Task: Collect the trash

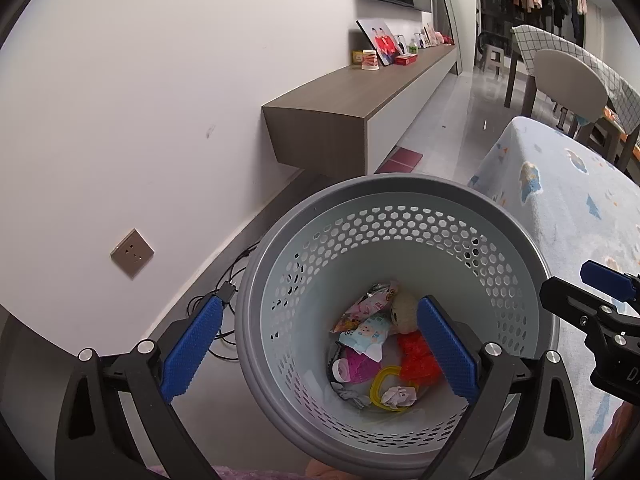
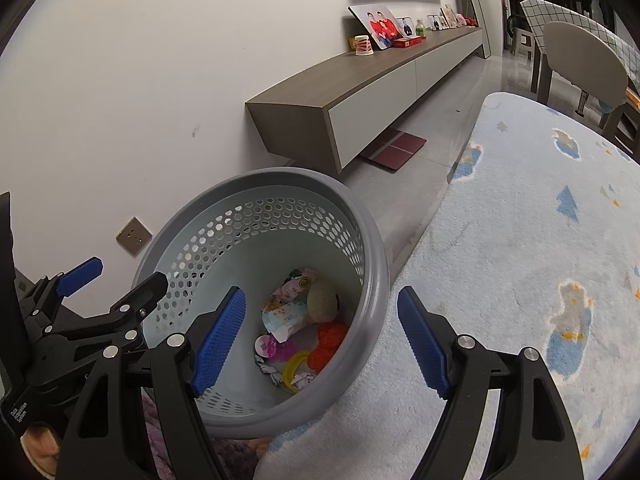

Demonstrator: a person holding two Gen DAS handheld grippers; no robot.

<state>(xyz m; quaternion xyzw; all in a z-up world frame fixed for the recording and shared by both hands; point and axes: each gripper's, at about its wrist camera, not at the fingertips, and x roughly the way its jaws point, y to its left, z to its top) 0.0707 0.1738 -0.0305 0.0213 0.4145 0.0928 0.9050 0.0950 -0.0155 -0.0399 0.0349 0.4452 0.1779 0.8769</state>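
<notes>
— What's on the left?
— The left gripper (image 1: 316,344), fingers spread wide over the bin (image 1: 400,184), nothing between them.
— And the trash?
— At the bottom of the bin — wrappers (image 1: 368,320), a red piece (image 1: 416,360), a yellow ring (image 1: 382,388), crumpled paper (image 1: 398,394).
— To the right?
— The right gripper (image 2: 320,344), fingers apart and empty, astride the bin's rim beside the rug (image 2: 520,220).

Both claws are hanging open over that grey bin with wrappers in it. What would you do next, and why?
Probably lift the left gripper up and away from the bin. Its jaws stand wide with nothing between them, and the wrappers and crumpled paper already lie at the bottom. The right gripper is empty too, so next is looking for more trash.
</notes>
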